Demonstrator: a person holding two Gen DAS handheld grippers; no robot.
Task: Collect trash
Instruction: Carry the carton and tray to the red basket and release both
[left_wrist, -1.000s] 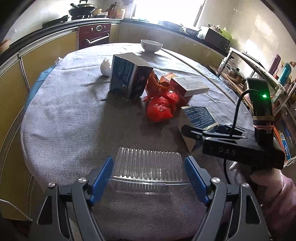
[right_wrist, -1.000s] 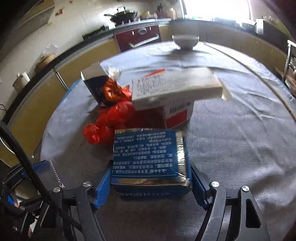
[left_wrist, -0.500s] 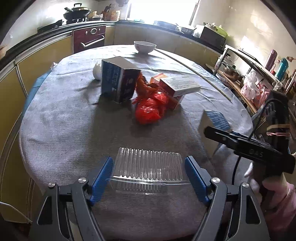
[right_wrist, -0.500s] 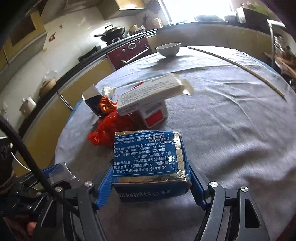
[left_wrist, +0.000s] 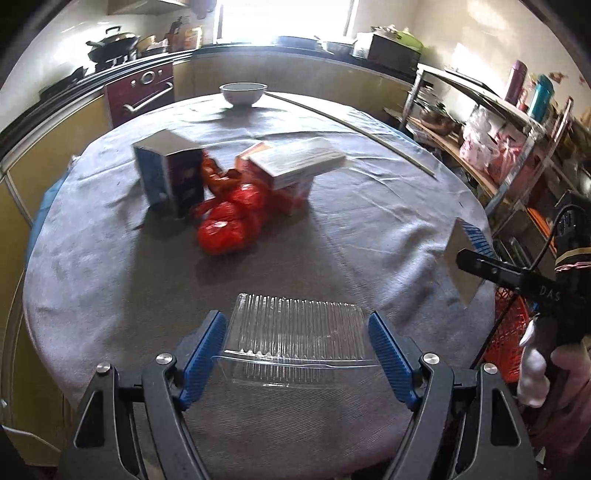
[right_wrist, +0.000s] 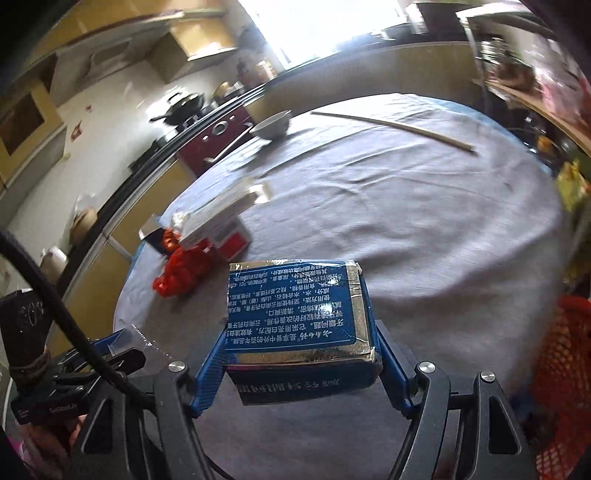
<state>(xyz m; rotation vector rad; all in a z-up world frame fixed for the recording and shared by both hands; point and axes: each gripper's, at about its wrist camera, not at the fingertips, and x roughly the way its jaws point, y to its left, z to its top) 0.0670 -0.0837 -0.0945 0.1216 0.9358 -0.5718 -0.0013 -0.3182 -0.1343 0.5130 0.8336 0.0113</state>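
Left gripper (left_wrist: 297, 345): blue-padded jaws closed on a clear ribbed plastic tray (left_wrist: 295, 338), one pad against each short side, held just above the near edge of the worktop.

Right gripper (right_wrist: 301, 363): jaws clamped on a blue carton (right_wrist: 295, 321) with white printed text and silver edges, a pad pressing each side. In the left view this same gripper (left_wrist: 513, 275) shows at the right edge, carton held out over the worktop's right rim.

Hand: a pale gloved hand (left_wrist: 554, 373) with a pink sleeve grips the right gripper's handle (only part of it shows).

Worktop (left_wrist: 369, 229): round, covered in grey cloth, with a kitchen counter curving behind it.

Trash remaining, middle of worktop: a tall blue box (left_wrist: 170, 173) stands upright on the left; a crumpled red plastic bag (left_wrist: 231, 218) lies just beside it on the near side; a red-and-white box (left_wrist: 291, 166) sits to the right, touching the bag, with a flat white lid or second box across its top (which one, I cannot tell).

Far side: a white bowl (left_wrist: 243, 93) near the far rim; a long thin stick (left_wrist: 351, 127) lies to its right, running toward the right edge.

Red mesh basket (right_wrist: 565, 380): beyond the worktop's right rim, below the held carton.
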